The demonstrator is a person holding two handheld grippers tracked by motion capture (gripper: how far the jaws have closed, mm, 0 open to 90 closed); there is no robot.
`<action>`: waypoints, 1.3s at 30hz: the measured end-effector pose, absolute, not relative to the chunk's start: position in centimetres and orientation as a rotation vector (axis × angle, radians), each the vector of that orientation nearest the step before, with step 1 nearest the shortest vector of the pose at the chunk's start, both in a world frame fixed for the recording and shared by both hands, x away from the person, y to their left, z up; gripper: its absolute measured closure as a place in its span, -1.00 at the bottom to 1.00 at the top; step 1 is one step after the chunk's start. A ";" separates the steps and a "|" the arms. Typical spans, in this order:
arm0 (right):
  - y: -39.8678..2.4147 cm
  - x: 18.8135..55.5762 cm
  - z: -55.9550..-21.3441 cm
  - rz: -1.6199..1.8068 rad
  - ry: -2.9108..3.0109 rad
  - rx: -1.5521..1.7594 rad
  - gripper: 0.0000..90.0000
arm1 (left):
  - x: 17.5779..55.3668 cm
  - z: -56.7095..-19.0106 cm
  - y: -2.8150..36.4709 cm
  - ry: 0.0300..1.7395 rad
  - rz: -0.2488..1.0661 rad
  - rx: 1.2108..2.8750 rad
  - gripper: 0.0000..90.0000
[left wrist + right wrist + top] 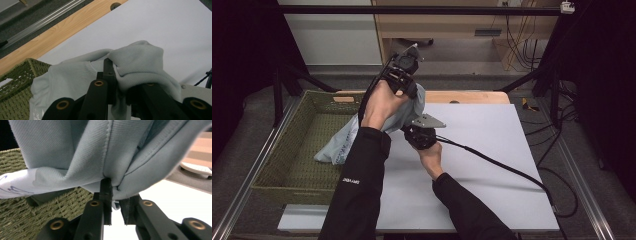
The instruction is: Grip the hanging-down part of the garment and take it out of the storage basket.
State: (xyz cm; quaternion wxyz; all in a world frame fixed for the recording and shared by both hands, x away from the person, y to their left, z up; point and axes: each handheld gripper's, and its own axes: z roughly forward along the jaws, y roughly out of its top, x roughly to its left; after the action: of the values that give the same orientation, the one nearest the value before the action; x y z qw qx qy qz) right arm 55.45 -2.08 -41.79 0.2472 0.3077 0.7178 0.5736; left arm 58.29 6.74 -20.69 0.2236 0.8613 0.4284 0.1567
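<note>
Cloth (pixel 343 142), pale blue-grey and bearing faint printed lettering near one end, hangs between two hand-held grippers above the left part of the surface (pixel 482 150), its lower end trailing into the green woven basket (pixel 282 165) that stands just beside the white mat. The left gripper (pixel 406 80) is raised over the far edge of the basket, held by the left hand (pixel 382 102), and its jaws are clamped on a bunched fold of the cloth (pixel 140 62); in the left gripper view the fabric drapes over the right jaw and the wooden edge (pixel 67 27) of the surface lies beyond. The right gripper (pixel 412 131) sits lower, just beside the hanging cloth, gripped by the right hand (pixel 429 157), with its cable (pixel 502 167) running across the mat to the right. In the right gripper view its jaws are closed on a stitched hem of the cloth (pixel 110 152), with the basket (pixel 22 217) behind; how much fabric lies between the jaws is hard to judge, since the folds hide their tips.
</note>
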 end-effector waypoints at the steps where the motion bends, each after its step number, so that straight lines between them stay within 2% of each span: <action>1: -2.1 55.5 -41.8 1.564 1.957 0.839 0.85 | 58.3 -20.7 6.7 1.183 0.434 2.377 0.80; 39: -8.3 49.1 -37.3 1.580 1.969 0.700 0.90 | 57.6 -20.0 7.3 1.184 0.444 2.343 0.80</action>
State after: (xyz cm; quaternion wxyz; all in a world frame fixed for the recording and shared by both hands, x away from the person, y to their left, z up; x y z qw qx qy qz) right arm 49.11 -8.35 -37.28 0.2579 0.2583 0.7261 0.5827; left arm 57.64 7.29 -20.00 0.2373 0.8548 0.4322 0.1618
